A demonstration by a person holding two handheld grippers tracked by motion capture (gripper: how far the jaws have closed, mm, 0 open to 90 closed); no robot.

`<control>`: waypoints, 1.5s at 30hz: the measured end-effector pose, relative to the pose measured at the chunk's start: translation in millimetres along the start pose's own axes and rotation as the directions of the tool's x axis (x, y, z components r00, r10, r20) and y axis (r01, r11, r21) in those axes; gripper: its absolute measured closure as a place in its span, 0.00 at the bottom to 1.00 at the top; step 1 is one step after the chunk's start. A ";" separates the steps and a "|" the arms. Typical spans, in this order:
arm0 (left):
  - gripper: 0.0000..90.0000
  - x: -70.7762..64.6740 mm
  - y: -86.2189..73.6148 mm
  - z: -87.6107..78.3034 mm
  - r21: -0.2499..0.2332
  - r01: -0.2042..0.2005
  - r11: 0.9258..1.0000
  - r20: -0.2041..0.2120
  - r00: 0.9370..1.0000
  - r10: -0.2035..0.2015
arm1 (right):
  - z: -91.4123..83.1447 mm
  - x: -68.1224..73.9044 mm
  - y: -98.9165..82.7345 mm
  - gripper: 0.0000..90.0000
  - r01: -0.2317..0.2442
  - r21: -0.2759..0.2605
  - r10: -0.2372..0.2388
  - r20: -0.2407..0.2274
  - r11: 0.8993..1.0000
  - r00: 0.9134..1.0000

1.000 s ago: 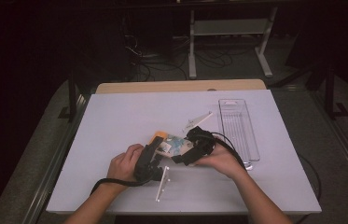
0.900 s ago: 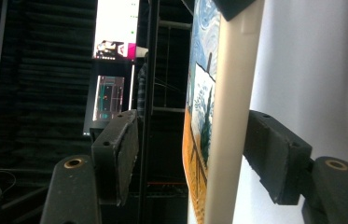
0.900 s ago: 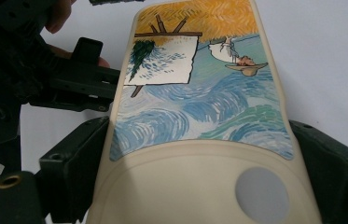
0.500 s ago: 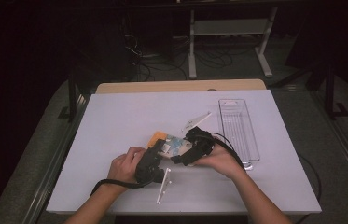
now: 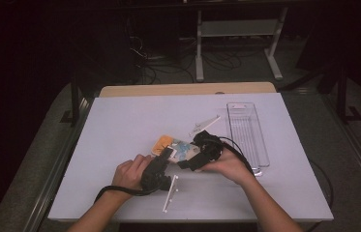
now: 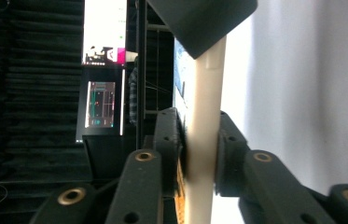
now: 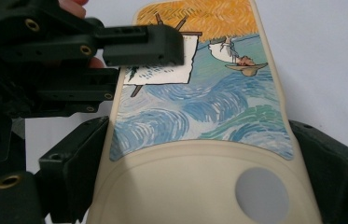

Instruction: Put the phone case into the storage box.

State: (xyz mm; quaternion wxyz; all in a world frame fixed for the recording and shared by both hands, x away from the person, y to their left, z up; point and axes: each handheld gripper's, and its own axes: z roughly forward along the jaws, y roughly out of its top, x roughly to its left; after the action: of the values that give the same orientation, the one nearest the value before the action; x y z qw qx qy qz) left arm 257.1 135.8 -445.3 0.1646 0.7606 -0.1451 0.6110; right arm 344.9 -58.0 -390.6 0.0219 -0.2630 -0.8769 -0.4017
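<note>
A cream phone case (image 5: 174,146) printed with blue waves and an orange sky lies between both hands at the middle of the white table. My right gripper (image 7: 199,156) is shut on the case (image 7: 199,116) across its width, one jaw on each long side. My left gripper (image 5: 168,153) comes in from the left and grips the case's far corner (image 7: 181,51). In the left gripper view the cream edge (image 6: 206,116) stands between the pads, which press on both faces. The left jaws have just been closing onto it.
A clear plastic tray (image 5: 247,130) lies lengthwise at the right of the table (image 5: 120,121). A white strip (image 5: 170,193) rests near the front edge by the left hand, and another white piece (image 5: 205,124) lies behind the case. Dark racks and cables stand beyond the table.
The left gripper's jaws have narrowed onto the edge of the case. Both hands and the case stay where they were.
</note>
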 end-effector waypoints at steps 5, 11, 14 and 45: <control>0.87 0.7 0.4 -1.3 0.003 -0.005 1.000 0.000 1.000 0.005 | -0.6 -0.7 0.0 0.11 -0.006 -0.006 0.006 -0.011 1.000 1.000; 0.88 3.3 1.4 -3.7 0.005 -0.008 1.000 0.000 1.000 0.008 | -2.4 0.2 0.4 0.10 0.009 -0.015 -0.009 -0.016 1.000 1.000; 0.88 4.5 0.6 -4.6 0.003 0.002 1.000 -0.002 1.000 -0.002 | -4.4 1.8 0.6 0.09 0.017 -0.025 -0.018 -0.016 1.000 1.000; 0.88 16.6 -26.7 -9.2 0.089 0.051 0.995 0.010 0.999 -0.052 | -70.3 -22.6 -48.8 0.02 -0.004 -0.175 0.023 0.106 0.985 0.994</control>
State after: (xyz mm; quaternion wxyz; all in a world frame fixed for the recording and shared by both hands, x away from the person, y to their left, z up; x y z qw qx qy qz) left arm 263.8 163.5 -429.2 0.1454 0.7746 -0.0993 0.6075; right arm 328.8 -144.7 -382.4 -0.0457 -0.2911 -0.8365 -0.4619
